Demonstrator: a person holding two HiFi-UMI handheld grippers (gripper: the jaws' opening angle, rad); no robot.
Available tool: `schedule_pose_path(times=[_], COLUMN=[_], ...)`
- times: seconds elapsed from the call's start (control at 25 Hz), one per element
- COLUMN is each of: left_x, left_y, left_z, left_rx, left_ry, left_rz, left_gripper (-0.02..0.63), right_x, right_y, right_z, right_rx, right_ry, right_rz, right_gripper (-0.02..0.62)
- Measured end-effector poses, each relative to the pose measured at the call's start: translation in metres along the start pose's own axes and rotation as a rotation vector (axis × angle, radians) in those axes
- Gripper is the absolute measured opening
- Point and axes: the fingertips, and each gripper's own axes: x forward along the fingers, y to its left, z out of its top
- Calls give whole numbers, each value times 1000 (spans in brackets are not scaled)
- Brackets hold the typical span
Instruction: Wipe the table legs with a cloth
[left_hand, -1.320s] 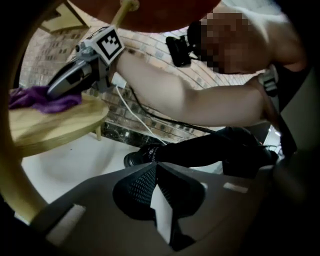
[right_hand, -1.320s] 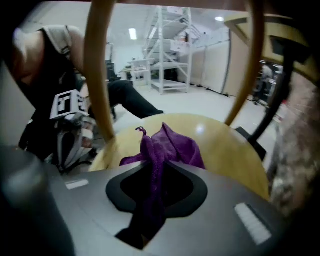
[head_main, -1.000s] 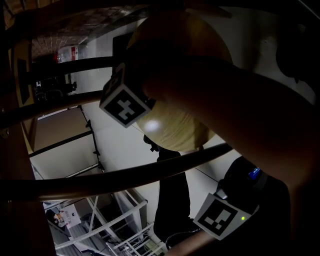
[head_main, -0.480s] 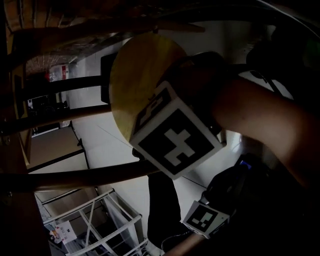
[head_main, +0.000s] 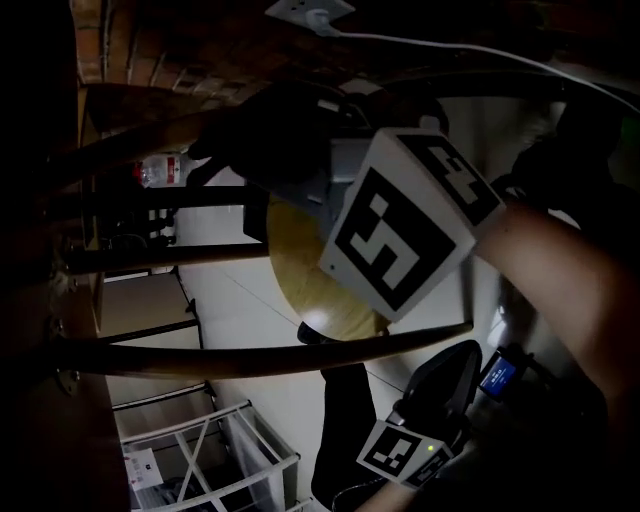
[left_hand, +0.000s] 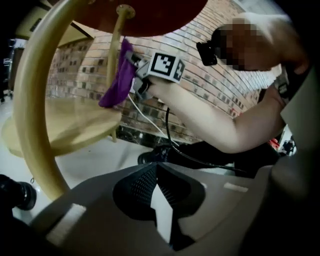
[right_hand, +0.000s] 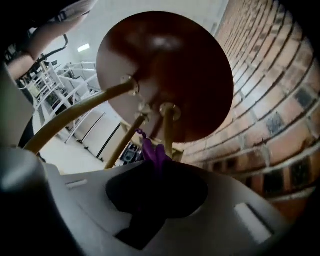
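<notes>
**Right gripper** (right_hand: 157, 172): your jaws are closed tight on the purple cloth (right_hand: 152, 150). A short tuft of it stands out past the jaw tips. You are holding this gripper high, pointed up at the dark underside of the round table top (right_hand: 200, 75).

**Purple cloth, place:** in the left gripper view it hangs from your right gripper against a slim, pale wooden leg (left_hand: 116, 50). It sits just below where that leg meets the table top.

**Left gripper** (left_hand: 156, 172): your jaws meet at their tips with nothing between them. Only white floor (left_hand: 95, 160) shows through the gap behind the tips. The gripper is low and well apart from the cloth, and it faces your right arm (left_hand: 210, 120).

**Table legs:**
- Several curved, pale wooden legs run up to the underside of the top.
- One broad curved leg (left_hand: 30, 110) passes close to the left gripper.
- A pale round lower shelf (left_hand: 60, 130) sits among the legs.

**Surroundings:**
- A brick wall (right_hand: 280, 115) stands just behind the table.
- In the head view, a white cable (head_main: 480, 50) runs from a socket (head_main: 308, 12).
</notes>
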Motion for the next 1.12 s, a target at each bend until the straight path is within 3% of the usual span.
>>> schedule_pose_path(times=[0.16,0.24,0.32,0.4,0.56,0.8,0.92,1.04,1.12], left_x=[-1,-3,-6,-9,-2,25,38,41,41], left_y=[-11,-15,-13,-8,-5,-17,-15,-11,-7], left_z=[39,44,43,36,19,4,1,0,-3], left_rx=[50,50,36,18,-20,-55,-72,-93,-98], left_ry=[-71,-76,-75,-68,-45,-4,-3,6,15], left_rz=[-6,-11,-10,-4,-28,-109,-128,-130,-135], left_gripper=[12,12,12,12,12,12,12,12,12], right_x=[57,88,107,104,65,8,-13,-38,-53], right_y=[-35,-43,-38,-35,-42,-49,-54,-53,-53], right_z=[89,120,112,74,-30,-228,-295,-361,-399], right_rx=[-9,10,80,175,335,580,774,1048,1174], right_ry=[-203,-257,-234,-192,-104,254,320,322,312], right_rz=[-97,-56,34,81,93,-18,-145,-355,-507], right_gripper=[66,69,70,64,64,59,60,60,60])
